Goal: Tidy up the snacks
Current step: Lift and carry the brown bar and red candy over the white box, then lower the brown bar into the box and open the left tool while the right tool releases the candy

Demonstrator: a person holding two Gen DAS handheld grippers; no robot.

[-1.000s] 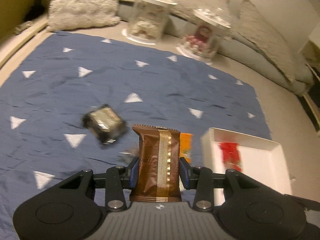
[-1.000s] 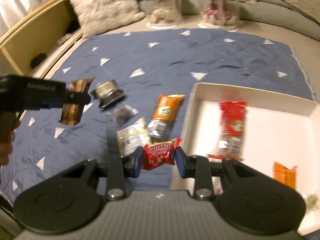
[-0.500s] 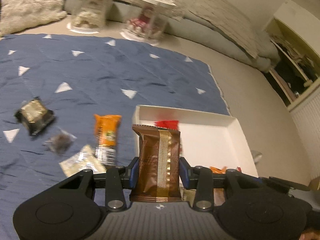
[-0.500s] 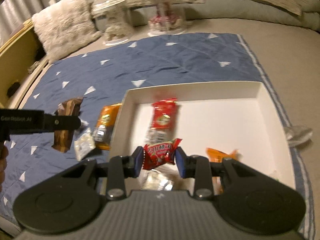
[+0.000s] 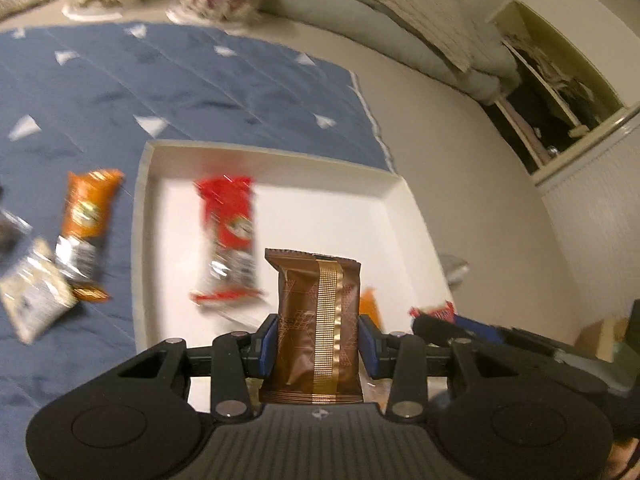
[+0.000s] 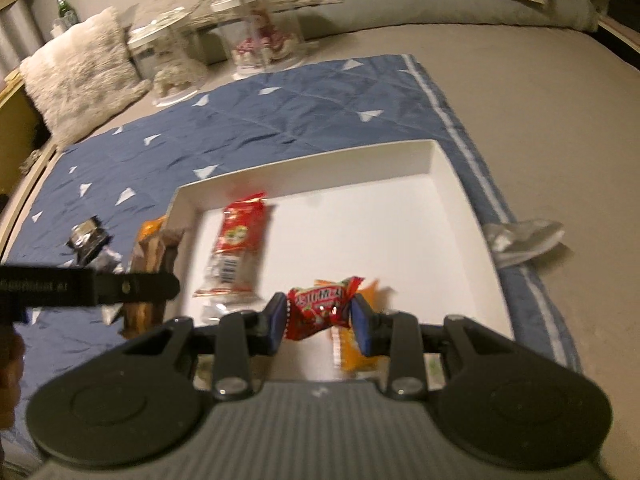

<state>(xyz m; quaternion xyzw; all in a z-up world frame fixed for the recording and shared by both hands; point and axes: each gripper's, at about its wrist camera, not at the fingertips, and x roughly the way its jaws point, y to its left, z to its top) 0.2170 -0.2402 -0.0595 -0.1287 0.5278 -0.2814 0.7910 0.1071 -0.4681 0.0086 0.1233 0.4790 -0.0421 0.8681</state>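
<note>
My left gripper (image 5: 318, 346) is shut on a brown and gold snack packet (image 5: 317, 320), held upright above the near part of the white tray (image 5: 280, 152). My right gripper (image 6: 319, 322) is shut on a small red candy packet (image 6: 320, 306) above the tray's near edge; the tray (image 6: 440, 160) fills this view. A long red snack bar (image 5: 230, 236) lies in the tray, also seen in the right wrist view (image 6: 236, 248). An orange packet (image 6: 356, 350) lies in the tray under my right gripper. The left gripper shows at the left in the right wrist view (image 6: 150, 284).
On the blue triangle-patterned quilt (image 5: 200, 76) left of the tray lie an orange snack bar (image 5: 86, 220), a pale packet (image 5: 32, 300) and a dark wrapped snack (image 6: 90, 238). Two clear jars (image 6: 260, 32) and a fluffy pillow (image 6: 76, 76) stand at the back. Crumpled plastic (image 6: 524, 236) lies right of the tray.
Both grippers have moved right and forward over the white tray, each still holding its packet. The loose snacks on the quilt have shifted left in view.
</note>
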